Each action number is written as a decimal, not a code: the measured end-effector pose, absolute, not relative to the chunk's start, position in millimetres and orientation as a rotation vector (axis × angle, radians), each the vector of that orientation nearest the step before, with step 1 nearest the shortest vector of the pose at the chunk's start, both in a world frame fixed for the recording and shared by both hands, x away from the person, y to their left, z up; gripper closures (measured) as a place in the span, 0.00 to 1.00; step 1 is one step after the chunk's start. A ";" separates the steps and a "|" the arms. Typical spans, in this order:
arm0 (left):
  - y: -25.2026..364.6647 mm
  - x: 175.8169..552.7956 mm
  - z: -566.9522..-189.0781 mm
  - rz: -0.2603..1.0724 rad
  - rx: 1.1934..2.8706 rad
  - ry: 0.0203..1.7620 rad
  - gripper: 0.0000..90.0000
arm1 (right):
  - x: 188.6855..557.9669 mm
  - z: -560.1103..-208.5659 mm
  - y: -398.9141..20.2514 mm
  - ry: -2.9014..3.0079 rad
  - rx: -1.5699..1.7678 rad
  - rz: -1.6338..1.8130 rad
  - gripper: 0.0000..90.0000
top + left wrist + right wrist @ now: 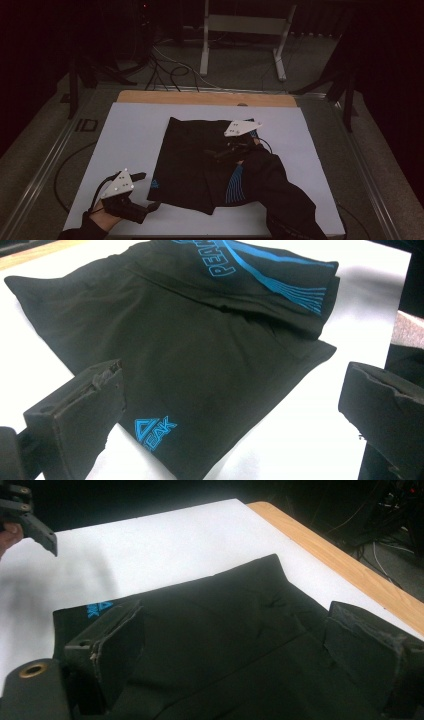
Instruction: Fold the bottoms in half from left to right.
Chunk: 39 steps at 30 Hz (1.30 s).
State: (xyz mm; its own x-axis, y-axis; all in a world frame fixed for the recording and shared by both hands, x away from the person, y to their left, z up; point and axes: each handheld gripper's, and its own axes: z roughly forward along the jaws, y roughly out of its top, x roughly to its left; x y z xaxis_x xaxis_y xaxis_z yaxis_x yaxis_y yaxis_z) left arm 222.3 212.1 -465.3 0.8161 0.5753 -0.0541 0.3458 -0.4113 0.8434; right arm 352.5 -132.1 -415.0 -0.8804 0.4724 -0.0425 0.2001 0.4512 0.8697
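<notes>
Tongs stand open on both sides, the left tongs empty at the near left corner of the white worktop beside the black shorts spread across its middle, the right tongs hovering, jaws apart, over the shorts' folded far half.

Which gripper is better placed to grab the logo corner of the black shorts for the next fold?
Left, most likely. The left gripper sits open beside the near-left corner of the black shorts, next to the blue logo. The right gripper hovers open over the shorts' middle, farther from that corner.
</notes>
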 end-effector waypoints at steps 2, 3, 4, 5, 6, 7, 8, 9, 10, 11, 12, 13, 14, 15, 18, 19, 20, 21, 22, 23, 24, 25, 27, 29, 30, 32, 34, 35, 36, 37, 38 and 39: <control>211.9 222.9 -466.6 0.297 2.047 0.683 0.00 | 353.9 -417.5 -128.9 2.429 0.595 1.398 0.11; 211.6 223.1 -467.2 0.295 2.048 0.684 0.00 | 355.0 -418.7 -127.6 2.430 0.598 1.392 0.11; 211.4 223.5 -467.9 0.293 2.050 0.685 0.00 | 356.2 -419.8 -126.4 2.429 0.601 1.392 0.11; 211.1 223.8 -468.3 0.290 2.052 0.688 0.00 | 357.8 -420.7 -125.5 2.432 0.600 1.395 0.11; 210.8 223.9 -468.7 0.290 2.055 0.692 0.00 | 359.5 -421.5 -124.4 2.435 0.597 1.390 0.11; 210.7 224.3 -469.1 0.292 2.059 0.692 0.00 | 360.5 -422.3 -122.7 2.433 0.605 1.391 0.11; 210.7 224.6 -469.6 0.291 2.058 0.694 0.00 | 362.2 -423.1 -121.2 2.435 0.606 1.392 0.11; 210.7 224.9 -469.9 0.289 2.059 0.698 0.00 | 363.7 -423.7 -119.3 2.439 0.607 1.386 0.11; 210.8 225.3 -470.5 0.290 2.061 0.701 0.00 | 365.8 -424.4 -117.7 2.440 0.600 1.381 0.11; 210.9 225.6 -471.2 0.288 2.058 0.705 0.00 | 367.1 -424.7 -115.7 2.444 0.608 1.375 0.11; 211.3 226.0 -471.7 0.288 2.063 0.709 0.00 | 368.8 -425.3 -113.7 2.444 0.611 1.371 0.11; 211.4 226.2 -472.2 0.287 2.064 0.712 0.00 | 370.4 -425.8 -111.7 2.447 0.613 1.367 0.11; 211.6 226.6 -472.8 0.286 2.066 0.716 0.00 | 372.5 -426.6 -109.6 2.447 0.610 1.369 0.11; 211.7 227.0 -473.3 0.286 2.069 0.720 0.00 | 374.3 -427.5 -107.2 2.449 0.615 1.365 0.11; 211.7 227.8 -474.6 0.286 2.070 0.731 0.00 | 380.1 -429.9 -100.7 2.462 0.605 1.359 0.11; 211.9 228.4 -475.0 0.284 2.074 0.736 0.00 | 381.9 -430.6 -98.2 2.465 0.605 1.356 0.11; 212.0 228.9 -475.5 0.284 2.073 0.744 0.00 | 382.7 -430.9 -95.0 2.468 0.626 1.358 0.11; 212.4 229.3 -475.9 0.283 2.071 0.748 0.00 | 384.9 -431.7 -92.6 2.470 0.614 1.358 0.11; 212.5 229.9 -476.0 0.285 2.073 0.759 0.00 | 386.4 -432.2 -89.6 2.474 0.620 1.358 0.11; 212.7 230.1 -476.1 0.288 2.071 0.761 0.00 | 387.9 -432.8 -86.6 2.475 0.623 1.358 0.11; 212.9 230.4 -476.2 0.287 2.072 0.763 0.00 | 389.4 -433.2 -83.9 2.478 0.617 1.356 0.11; 213.1 230.7 -476.5 0.292 2.075 0.769 0.00 | 391.2 -433.9 -81.3 2.480 0.609 1.367 0.11; 213.2 231.6 -477.6 0.297 2.081 0.784 0.00 | 393.2 -434.9 -75.4 2.487 0.615 1.361 0.11; 213.8 232.6 -479.4 0.298 2.084 0.802 0.00 | 397.4 -436.1 -70.9 2.496 0.587 1.357 0.11; 214.3 233.6 -480.2 0.294 2.091 0.812 0.00 | 398.1 -436.7 -67.6 2.497 0.595 1.360 0.11; 215.9 235.1 -481.7 0.305 2.097 0.830 0.00 | 400.1 -437.7 -61.9 2.504 0.592 1.357 0.11; 217.8 236.1 -483.2 0.303 2.089 0.824 0.00 | 401.7 -439.4 -56.5 2.510 0.595 1.363 0.11; 218.1 236.2 -484.1 0.306 2.080 0.820 0.00 | 402.4 -440.7 -53.7 2.513 0.595 1.364 0.11; 218.2 236.8 -484.6 0.297 2.084 0.824 0.00 | 403.7 -441.8 -51.8 2.520 0.581 1.359 0.11; 218.0 237.3 -485.2 0.283 2.085 0.835 0.00 | 404.2 -443.4 -49.3 2.522 0.583 1.360 0.11; 217.3 238.0 -485.7 0.264 2.101 0.852 0.00 | 404.9 -444.8 -47.7 2.534 0.580 1.356 0.11; 217.1 239.0 -486.3 0.255 2.124 0.861 0.00 | 405.9 -446.6 -45.9 2.535 0.578 1.352 0.11</control>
State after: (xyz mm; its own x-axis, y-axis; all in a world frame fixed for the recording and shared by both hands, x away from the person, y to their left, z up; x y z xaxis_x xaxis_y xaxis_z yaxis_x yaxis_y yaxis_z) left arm 239.0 217.1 -486.3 0.7466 0.6567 -0.1069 0.4929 -0.4379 0.7518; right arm 405.9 -45.9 -446.6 -0.9008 0.4342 -0.0012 0.2411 0.5024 0.8304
